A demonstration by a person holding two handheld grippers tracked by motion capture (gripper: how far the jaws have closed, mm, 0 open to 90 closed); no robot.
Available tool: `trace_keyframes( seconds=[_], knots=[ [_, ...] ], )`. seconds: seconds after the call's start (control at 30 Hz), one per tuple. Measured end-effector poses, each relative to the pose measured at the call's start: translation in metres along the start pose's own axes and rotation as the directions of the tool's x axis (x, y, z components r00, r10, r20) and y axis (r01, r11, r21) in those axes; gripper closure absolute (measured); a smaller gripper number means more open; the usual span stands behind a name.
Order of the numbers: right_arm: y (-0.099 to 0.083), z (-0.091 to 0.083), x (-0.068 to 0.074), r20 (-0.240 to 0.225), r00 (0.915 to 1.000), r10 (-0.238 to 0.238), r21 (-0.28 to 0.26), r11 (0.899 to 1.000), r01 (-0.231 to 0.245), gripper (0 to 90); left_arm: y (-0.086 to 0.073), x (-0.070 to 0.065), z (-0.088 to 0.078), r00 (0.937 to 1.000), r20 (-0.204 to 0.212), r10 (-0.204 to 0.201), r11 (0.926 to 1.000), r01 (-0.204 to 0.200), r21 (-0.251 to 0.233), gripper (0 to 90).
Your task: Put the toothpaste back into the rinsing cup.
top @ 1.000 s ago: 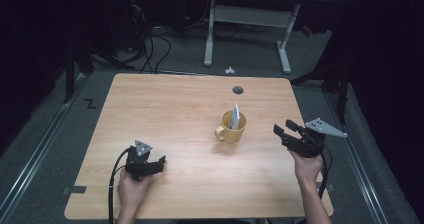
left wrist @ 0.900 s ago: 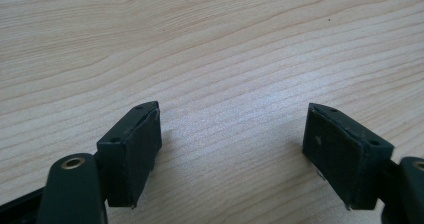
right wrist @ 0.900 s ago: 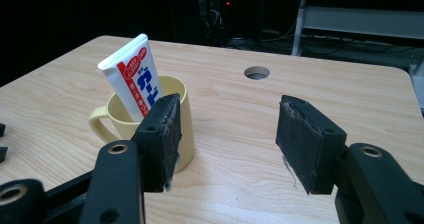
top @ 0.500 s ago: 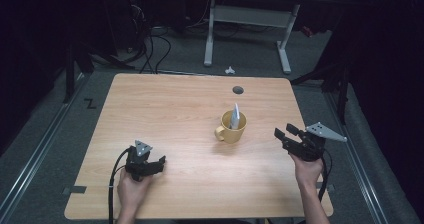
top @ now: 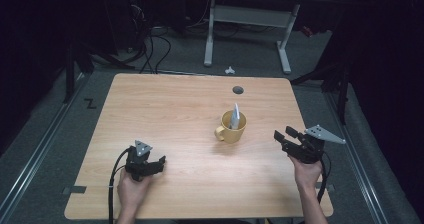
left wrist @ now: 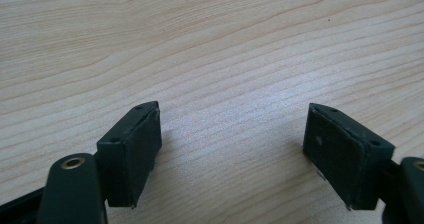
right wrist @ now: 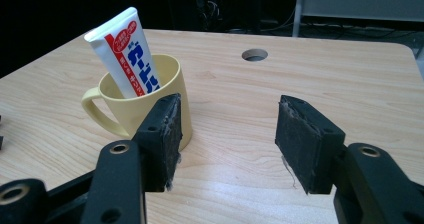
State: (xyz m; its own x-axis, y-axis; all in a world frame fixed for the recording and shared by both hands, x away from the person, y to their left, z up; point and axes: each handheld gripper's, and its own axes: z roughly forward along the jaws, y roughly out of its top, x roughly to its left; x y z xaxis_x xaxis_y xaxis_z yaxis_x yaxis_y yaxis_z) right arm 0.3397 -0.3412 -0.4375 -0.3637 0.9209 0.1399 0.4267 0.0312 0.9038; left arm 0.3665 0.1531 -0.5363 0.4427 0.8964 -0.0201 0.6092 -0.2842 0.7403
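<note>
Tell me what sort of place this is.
Probably a lab or workshop set up for recording: a bare wooden table on grey floor, loose cables behind it, and a second workbench frame beyond.

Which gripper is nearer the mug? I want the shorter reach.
The right gripper, beside the yellow mug; the left gripper lies farther off, toward the table's near-left corner.

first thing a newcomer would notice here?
Probably the yellow mug standing right of centre on the wooden table, with a white toothpaste tube propped upright inside it, crimped end up. Next, the two hand-held grippers near the front edge: the right gripper faces the mug with open, empty jaws, and the left gripper rests open over bare wood.
</note>
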Motion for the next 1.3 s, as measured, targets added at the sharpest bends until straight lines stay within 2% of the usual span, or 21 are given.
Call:
trace_keyframes(
  seconds=[0.63,1.3],
  knots=[
    [-0.013,0.007,0.002,-0.004,1.0000,0.007,0.025,1.000,-0.007,44.8,0.000,0.000,0.000,1.0000,-0.001,0.001,1.0000,-0.001,0.000,23.7],
    [-0.028,0.021,0.008,-0.002,1.0000,-0.004,0.082,0.997,0.005,45.5,0.000,0.000,0.000,1.0000,-0.002,0.002,1.0000,-0.002,0.001,23.6]
  ],
)
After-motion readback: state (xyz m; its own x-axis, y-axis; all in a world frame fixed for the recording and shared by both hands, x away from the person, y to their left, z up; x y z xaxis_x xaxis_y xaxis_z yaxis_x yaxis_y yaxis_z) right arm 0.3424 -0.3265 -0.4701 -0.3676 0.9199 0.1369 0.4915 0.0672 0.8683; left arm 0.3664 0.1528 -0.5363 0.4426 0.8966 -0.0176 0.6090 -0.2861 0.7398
